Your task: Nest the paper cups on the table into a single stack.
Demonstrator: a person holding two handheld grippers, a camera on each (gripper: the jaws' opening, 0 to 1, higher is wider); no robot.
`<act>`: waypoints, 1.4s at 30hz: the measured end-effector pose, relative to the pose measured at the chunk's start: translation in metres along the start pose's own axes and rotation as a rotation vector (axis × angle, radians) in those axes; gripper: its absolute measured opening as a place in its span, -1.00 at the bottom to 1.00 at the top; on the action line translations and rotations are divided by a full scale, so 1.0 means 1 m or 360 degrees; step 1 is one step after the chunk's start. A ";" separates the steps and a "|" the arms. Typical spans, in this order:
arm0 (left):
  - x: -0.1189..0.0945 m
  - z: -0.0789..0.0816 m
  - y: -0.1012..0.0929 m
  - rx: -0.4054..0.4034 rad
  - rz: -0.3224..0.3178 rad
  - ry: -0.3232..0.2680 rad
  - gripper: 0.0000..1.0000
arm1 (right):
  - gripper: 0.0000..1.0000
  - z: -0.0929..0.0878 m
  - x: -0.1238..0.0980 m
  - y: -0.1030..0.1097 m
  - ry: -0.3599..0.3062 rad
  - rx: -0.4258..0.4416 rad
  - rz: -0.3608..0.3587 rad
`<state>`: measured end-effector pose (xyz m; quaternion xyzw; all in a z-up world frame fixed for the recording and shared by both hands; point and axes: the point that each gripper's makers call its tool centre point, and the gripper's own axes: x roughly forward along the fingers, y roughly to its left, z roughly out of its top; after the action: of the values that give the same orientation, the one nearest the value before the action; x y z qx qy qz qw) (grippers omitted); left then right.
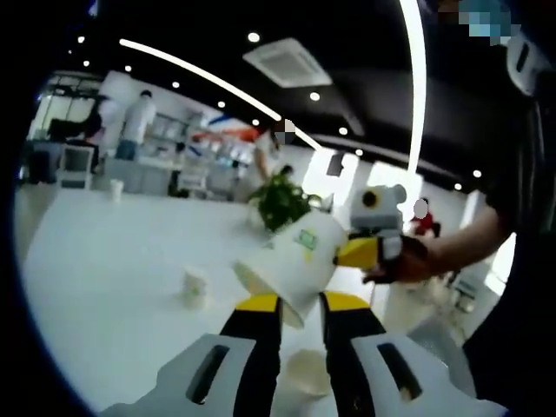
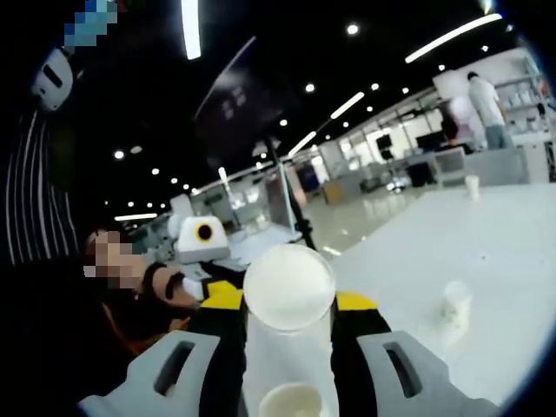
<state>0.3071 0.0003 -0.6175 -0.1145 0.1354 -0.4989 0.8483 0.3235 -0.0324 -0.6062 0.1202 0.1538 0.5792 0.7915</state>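
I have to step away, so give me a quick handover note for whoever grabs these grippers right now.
Right gripper: shut on a paper cup, held above the table.
Left gripper: jaws either side of that raised cup's base, contact unclear.
Second cup sits below the left gripper, small cup mid-table, far cup at the table's back.
Done: one cup lifted.
Left: nest all into one stack.

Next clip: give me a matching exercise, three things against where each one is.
1. white paper cup with green logo
2. small white paper cup
3. green leafy plant

A. alone on the white table
B. in the background, beyond the held cup
C. tilted, held by the right hand-held gripper

Pairs: 1-C, 2-A, 3-B
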 end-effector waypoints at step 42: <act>-0.009 -0.004 -0.036 0.0545 -0.0273 0.0405 -1.00 | -0.25 -0.017 -0.012 0.016 0.0039 -0.0054 0.0026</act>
<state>0.2724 -0.0095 -0.6084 0.0840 0.1445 -0.5952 0.7860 0.2996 -0.0394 -0.6150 0.1010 0.1528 0.5897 0.7866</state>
